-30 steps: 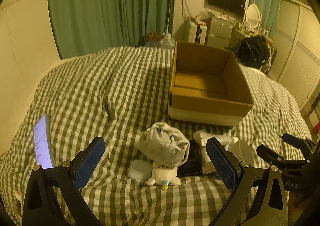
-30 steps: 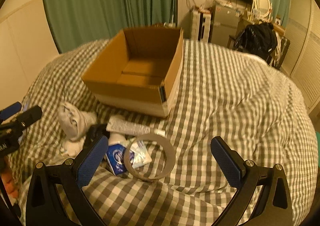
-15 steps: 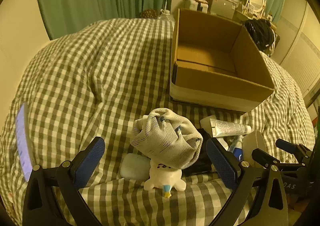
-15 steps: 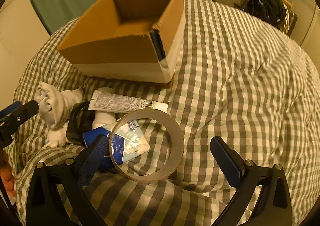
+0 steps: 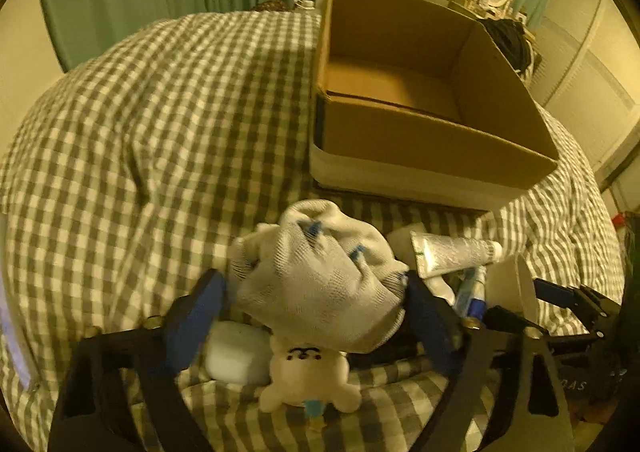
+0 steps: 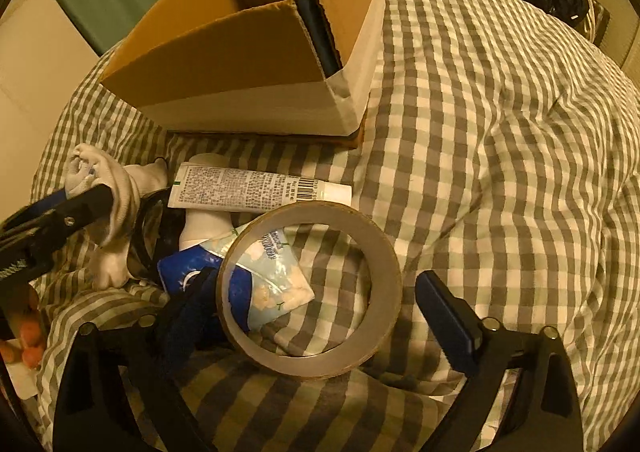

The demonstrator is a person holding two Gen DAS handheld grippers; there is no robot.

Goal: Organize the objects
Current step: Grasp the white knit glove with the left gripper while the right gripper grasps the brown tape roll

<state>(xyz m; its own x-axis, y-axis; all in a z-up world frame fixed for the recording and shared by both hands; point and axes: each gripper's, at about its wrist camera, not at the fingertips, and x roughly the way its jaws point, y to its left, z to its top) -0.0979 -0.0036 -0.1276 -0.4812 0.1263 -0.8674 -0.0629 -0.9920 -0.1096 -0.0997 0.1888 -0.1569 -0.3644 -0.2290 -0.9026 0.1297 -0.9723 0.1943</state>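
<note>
Checked quilt: covers the whole bed and bears all items. Cardboard box: open-topped, standing at the far side, nothing visible inside. Left gripper: jaws have just been closing around a balled grey-white sock; the blue pads sit at the bundle's sides, right pad apparently touching, left pad just beside it; firm clamping cannot be told. Small white plush toy: directly under the sock, with a white case to its left. Right gripper: jaws have just been closing, straddling a roll of clear tape lying flat; a gap remains at the right pad. Blue-and-white tissue packet: partly under the roll. Silver tube: lying between the pile and the box.
</note>
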